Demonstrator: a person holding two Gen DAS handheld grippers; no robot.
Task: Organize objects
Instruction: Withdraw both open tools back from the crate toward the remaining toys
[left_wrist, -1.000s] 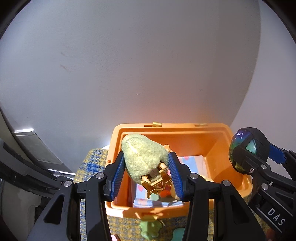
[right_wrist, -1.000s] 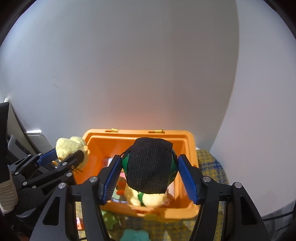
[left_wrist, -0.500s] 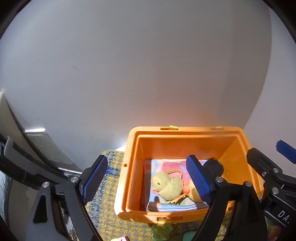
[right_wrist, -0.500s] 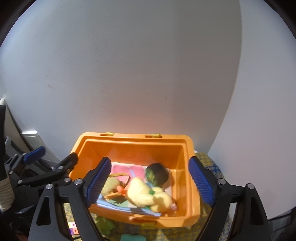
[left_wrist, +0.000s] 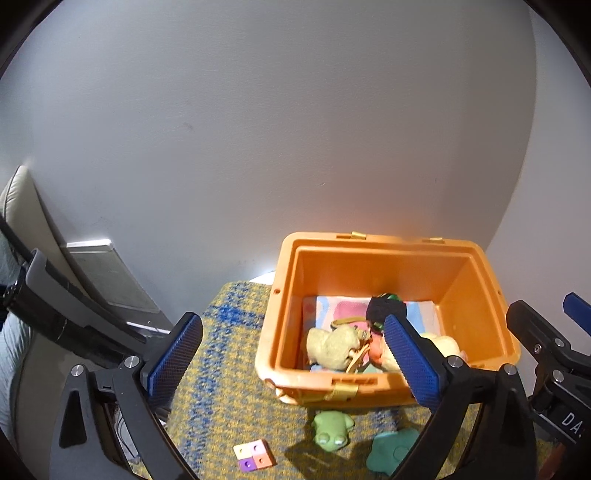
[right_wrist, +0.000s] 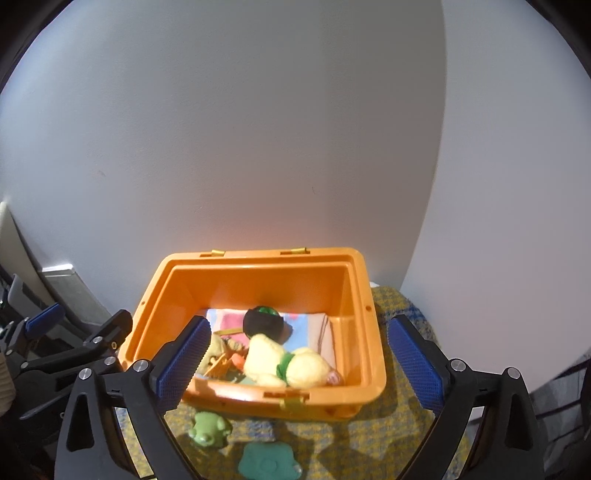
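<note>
An orange bin (left_wrist: 469, 284) (right_wrist: 362, 325) stands on a yellow-and-blue woven cloth against the wall. Inside lie a pale green plush chick (left_wrist: 332, 347), a black-and-green ball (left_wrist: 382, 308) (right_wrist: 262, 321), a yellow plush duck (right_wrist: 288, 365) and a pastel cloth (right_wrist: 229, 319). My left gripper (left_wrist: 295, 362) is open and empty, above and in front of the bin's left side. My right gripper (right_wrist: 299, 363) is open and empty over the bin's front edge.
A green frog toy (left_wrist: 332, 430) (right_wrist: 207, 430), a teal flat toy (left_wrist: 391, 450) (right_wrist: 267, 461) and a four-colour tile (left_wrist: 254, 455) lie on the cloth (left_wrist: 221, 369) before the bin. A grey device (left_wrist: 107, 277) leans at the left wall.
Both grippers opened and dropped their toys, the chick and the ball, into the bin, then drew back and up. The left gripper shifted left.
</note>
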